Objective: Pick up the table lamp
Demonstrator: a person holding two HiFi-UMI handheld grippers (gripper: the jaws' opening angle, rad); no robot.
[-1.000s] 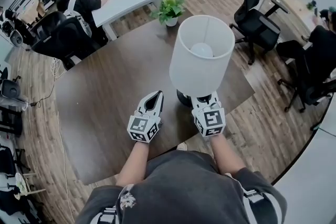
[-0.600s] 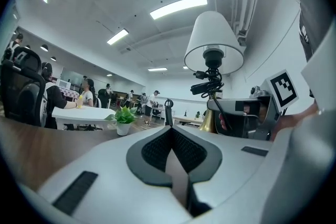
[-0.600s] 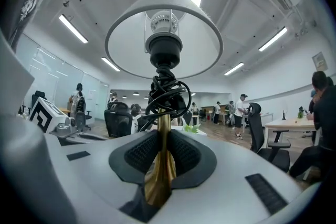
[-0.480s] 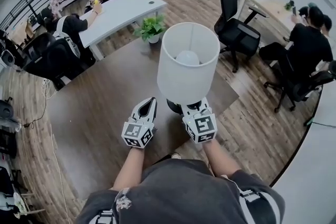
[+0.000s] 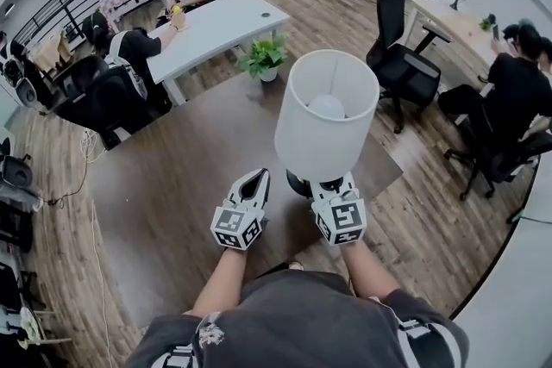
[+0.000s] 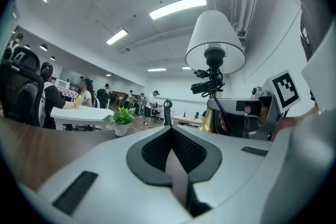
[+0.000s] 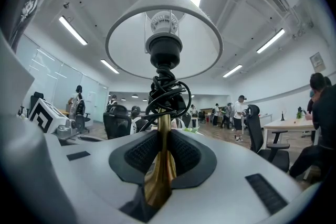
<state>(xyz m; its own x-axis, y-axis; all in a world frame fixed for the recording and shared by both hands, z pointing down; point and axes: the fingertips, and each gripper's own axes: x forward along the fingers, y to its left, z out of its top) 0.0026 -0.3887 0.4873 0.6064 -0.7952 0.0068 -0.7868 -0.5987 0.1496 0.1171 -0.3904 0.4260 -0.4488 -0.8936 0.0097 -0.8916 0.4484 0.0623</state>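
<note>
The table lamp has a white shade, a brass stem and a black cord coiled under the socket. My right gripper is shut on the brass stem, which runs upright between its pads. The lamp's dark base shows under the shade above the brown table; I cannot tell whether it touches. My left gripper hovers just left of the lamp, shut with nothing in it. The left gripper view shows the lamp shade to the right.
A potted plant stands at the table's far edge. Behind it is a white desk with seated people. Black office chairs stand on the wood floor to the right, and more people sit at the far right.
Both grippers and the lamp have risen slightly together. The right gripper's hold on the stem is unchanged, and the head view has swung a little.
</note>
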